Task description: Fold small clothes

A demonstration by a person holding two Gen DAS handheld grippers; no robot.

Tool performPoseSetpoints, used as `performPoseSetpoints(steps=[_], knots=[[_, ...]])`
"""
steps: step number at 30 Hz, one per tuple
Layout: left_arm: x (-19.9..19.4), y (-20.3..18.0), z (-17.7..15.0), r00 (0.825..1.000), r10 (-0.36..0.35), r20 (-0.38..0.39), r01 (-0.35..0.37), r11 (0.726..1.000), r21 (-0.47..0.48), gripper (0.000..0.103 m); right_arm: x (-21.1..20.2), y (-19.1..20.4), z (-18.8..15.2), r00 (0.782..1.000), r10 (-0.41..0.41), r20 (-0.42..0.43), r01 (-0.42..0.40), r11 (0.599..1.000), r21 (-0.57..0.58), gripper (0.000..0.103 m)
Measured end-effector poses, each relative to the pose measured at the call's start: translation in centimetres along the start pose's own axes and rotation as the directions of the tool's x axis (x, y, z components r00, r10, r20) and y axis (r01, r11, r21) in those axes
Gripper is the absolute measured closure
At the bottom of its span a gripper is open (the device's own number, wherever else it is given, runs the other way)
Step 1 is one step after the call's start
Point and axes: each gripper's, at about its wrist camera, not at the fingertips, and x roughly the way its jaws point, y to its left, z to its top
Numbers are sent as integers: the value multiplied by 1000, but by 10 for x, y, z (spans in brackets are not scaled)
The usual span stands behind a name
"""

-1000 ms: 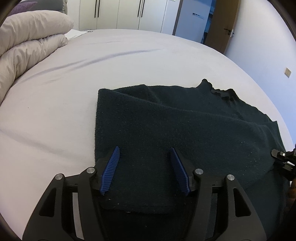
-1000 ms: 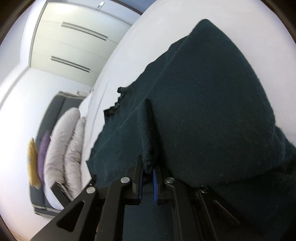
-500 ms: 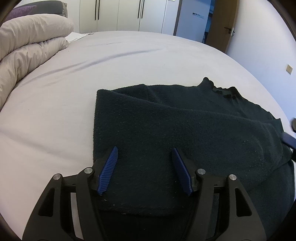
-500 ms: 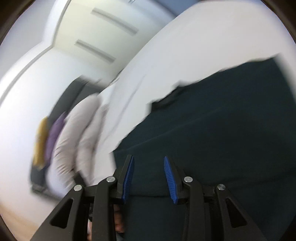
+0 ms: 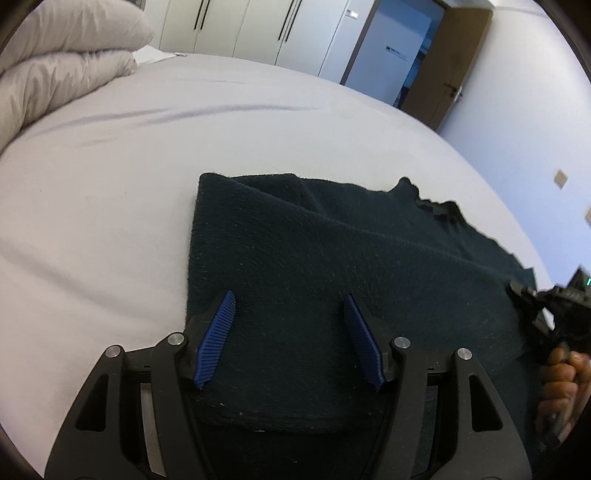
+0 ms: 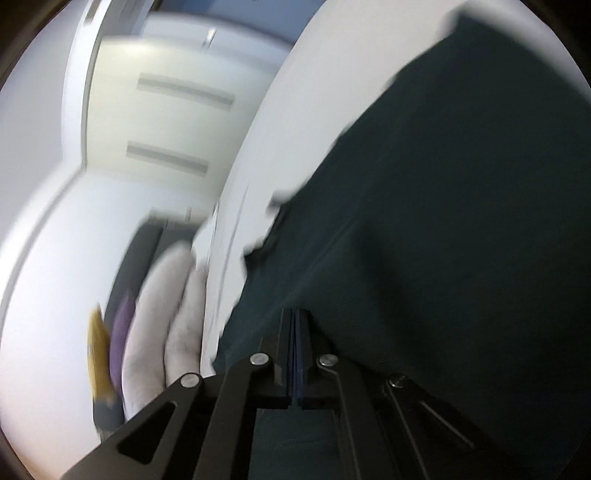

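Observation:
A dark knitted garment lies partly folded on the white bed, its notched collar at the far right. My left gripper is open, its blue pads spread above the garment's near left part with nothing pinched. My right gripper is shut, its pads pressed together just over the dark fabric; the blurred view shows no cloth between them. In the left wrist view the right gripper sits at the garment's right edge, held by a hand.
A folded pale duvet lies at the bed's far left. White wardrobes and a brown door stand beyond the bed. Purple and yellow cushions lie behind the duvet.
The right gripper let go of the raised fold, opened, swung away and came back shut at the garment's right edge. The fold now lies flat. The left gripper stayed open in place.

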Motion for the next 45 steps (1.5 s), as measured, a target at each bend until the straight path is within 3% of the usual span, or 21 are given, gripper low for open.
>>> performPoseSetpoints(steps=[3, 5, 8, 10, 13, 14, 16, 18, 19, 21, 28, 31, 40, 45], knots=[[0, 2, 0, 1000, -1, 5, 1, 1000, -1, 43, -36, -20, 18, 995, -18, 96, 10, 997, 82, 103], [-1, 2, -1, 1000, 10, 9, -10, 1000, 7, 42, -54, -8, 16, 990, -50, 129, 46, 998, 30, 92], [-11, 1, 2, 1000, 25, 13, -25, 1000, 2, 42, -54, 25, 4, 994, 0, 112, 8, 998, -68, 78], [-21, -3, 9, 998, 59, 27, -59, 998, -14, 42, -36, 49, -6, 998, 46, 33, -42, 991, -126, 76], [-40, 0, 29, 994, 48, 102, -42, 998, -57, 42, -3, 67, -21, 994, 76, -75, -88, 981, -174, 76], [-36, -1, 39, 992, 74, 103, -71, 997, -31, 42, 13, 65, -22, 992, 62, -111, -79, 983, -165, 76], [-16, 2, 49, 991, 126, 47, -127, 992, 10, 42, 31, 52, -20, 989, 33, -147, -52, 990, -128, 79], [17, 19, 50, 984, 169, -59, -169, 986, 0, 42, 35, 34, -11, 990, 25, -140, -36, 997, -73, 99], [26, 30, 47, 987, 139, -78, -142, 989, -31, 41, 32, 29, -8, 990, 32, -136, -39, 998, -49, 103], [25, 41, 48, 995, 92, -43, -95, 993, -75, 41, 24, 10, 2, 990, 87, -112, -86, 996, 17, 103], [19, 53, 51, 998, 38, -54, -44, 993, -107, 41, 14, -2, 11, 994, 41, -103, -43, 999, -19, 103], [6, 50, 43, 996, 57, -72, -62, 996, -69, 41, 16, 3, 8, 995, 1, -100, -9, 997, -74, 103], [-36, 36, -4, 985, 159, -68, -155, 986, 56, 41, 19, 5, 3, 996, -11, -88, 1, 994, -108, 103], [-47, 26, -25, 975, 207, -74, -199, 974, 105, 40, -5, 7, -1, 991, -39, -126, 26, 994, -102, 101]])
